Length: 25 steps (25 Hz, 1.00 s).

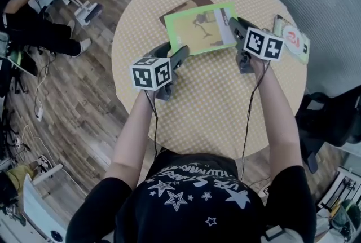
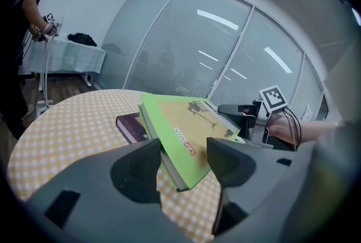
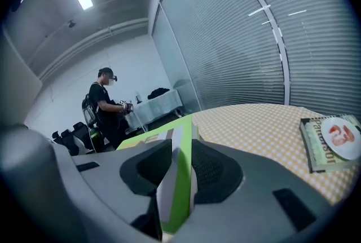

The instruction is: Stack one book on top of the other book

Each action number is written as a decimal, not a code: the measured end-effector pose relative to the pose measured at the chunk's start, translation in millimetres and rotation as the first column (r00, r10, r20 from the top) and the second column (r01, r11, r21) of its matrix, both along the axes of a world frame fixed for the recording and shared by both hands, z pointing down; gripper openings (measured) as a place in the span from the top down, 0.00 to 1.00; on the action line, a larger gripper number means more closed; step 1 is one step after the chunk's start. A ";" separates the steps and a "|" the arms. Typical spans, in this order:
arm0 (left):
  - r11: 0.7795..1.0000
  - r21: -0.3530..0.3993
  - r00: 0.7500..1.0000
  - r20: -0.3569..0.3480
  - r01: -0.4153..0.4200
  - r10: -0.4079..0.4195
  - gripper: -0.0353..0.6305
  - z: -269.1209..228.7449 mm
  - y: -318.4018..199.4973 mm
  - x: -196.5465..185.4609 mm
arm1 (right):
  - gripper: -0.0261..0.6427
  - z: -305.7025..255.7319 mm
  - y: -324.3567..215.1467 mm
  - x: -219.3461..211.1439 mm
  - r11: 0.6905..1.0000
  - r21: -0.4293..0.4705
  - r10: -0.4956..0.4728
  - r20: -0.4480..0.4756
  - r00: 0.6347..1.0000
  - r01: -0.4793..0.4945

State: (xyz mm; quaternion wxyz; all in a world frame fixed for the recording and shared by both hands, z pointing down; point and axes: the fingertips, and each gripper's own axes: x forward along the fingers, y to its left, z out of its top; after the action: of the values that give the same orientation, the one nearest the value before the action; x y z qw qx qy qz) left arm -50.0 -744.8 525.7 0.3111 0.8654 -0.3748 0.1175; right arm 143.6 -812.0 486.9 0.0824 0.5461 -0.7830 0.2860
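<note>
A green book (image 1: 200, 27) lies slanted over a dark brown book (image 1: 189, 5) at the far side of the round table (image 1: 214, 101). My right gripper (image 1: 237, 26) is shut on the green book's right edge, and the edge shows between its pads (image 3: 181, 171). My left gripper (image 1: 176, 51) is at the book's near-left corner. In the left gripper view that corner of the green book (image 2: 186, 123) reaches in between the open jaws (image 2: 183, 160), raised off the cloth, and the pads do not press on it. The brown book (image 2: 131, 124) lies flat behind it.
A third book with a round red-and-white picture (image 1: 293, 39) lies at the table's far right edge (image 3: 333, 140). A person (image 3: 104, 101) stands by a cloth-covered table in the background. Window blinds run behind the table. A dark chair (image 1: 330, 118) stands to the right.
</note>
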 end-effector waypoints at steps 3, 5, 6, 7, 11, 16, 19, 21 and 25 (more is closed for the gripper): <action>0.999 -0.031 1.000 0.009 0.030 -0.029 0.56 17.7 -15.8 -1.2 | 0.79 16.5 -28.1 -6.2 0.998 -0.020 -0.052 -0.020 0.998 0.051; 0.998 -0.044 0.999 0.016 0.048 -0.048 0.56 25.1 -30.3 -4.6 | 0.79 23.5 -50.4 -13.2 0.996 -0.031 -0.084 -0.037 0.996 0.083; 0.997 -0.049 0.998 0.018 0.060 -0.059 0.56 28.0 -36.7 -5.7 | 0.79 26.6 -60.3 -15.8 0.995 -0.033 -0.099 -0.043 0.994 0.098; 0.996 -0.054 0.997 0.021 0.072 -0.071 0.56 30.7 -41.7 -5.9 | 0.79 29.6 -68.6 -17.6 0.993 -0.035 -0.113 -0.048 0.992 0.112; 0.993 -0.066 0.995 0.042 0.097 -0.094 0.56 40.3 -47.9 -1.3 | 0.79 43.9 -86.5 -18.8 0.987 -0.053 -0.158 -0.059 0.986 0.155; 0.982 -0.118 0.988 0.036 0.150 -0.147 0.56 58.7 -74.0 -7.2 | 0.79 70.6 -133.7 -38.3 0.968 -0.104 -0.241 -0.100 0.965 0.231; 0.980 -0.117 0.987 0.041 0.161 -0.157 0.56 62.9 -81.7 -7.5 | 0.79 80.7 -150.8 -43.7 0.957 -0.115 -0.279 -0.103 0.955 0.267; 0.982 -0.105 0.986 0.053 0.160 -0.155 0.56 64.0 -82.3 -5.9 | 0.79 85.6 -155.3 -43.9 0.952 -0.115 -0.294 -0.092 0.951 0.283; 0.982 -0.101 0.985 0.076 0.162 -0.155 0.56 69.5 -83.5 -4.7 | 0.79 96.3 -158.9 -43.3 0.949 -0.122 -0.303 -0.080 0.950 0.292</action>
State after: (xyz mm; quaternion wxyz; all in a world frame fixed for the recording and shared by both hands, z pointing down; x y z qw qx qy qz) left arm -54.7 -828.3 595.2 0.3524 0.8104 -0.4462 0.1414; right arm 100.3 -970.9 583.2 0.1923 0.4297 -0.8348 0.2856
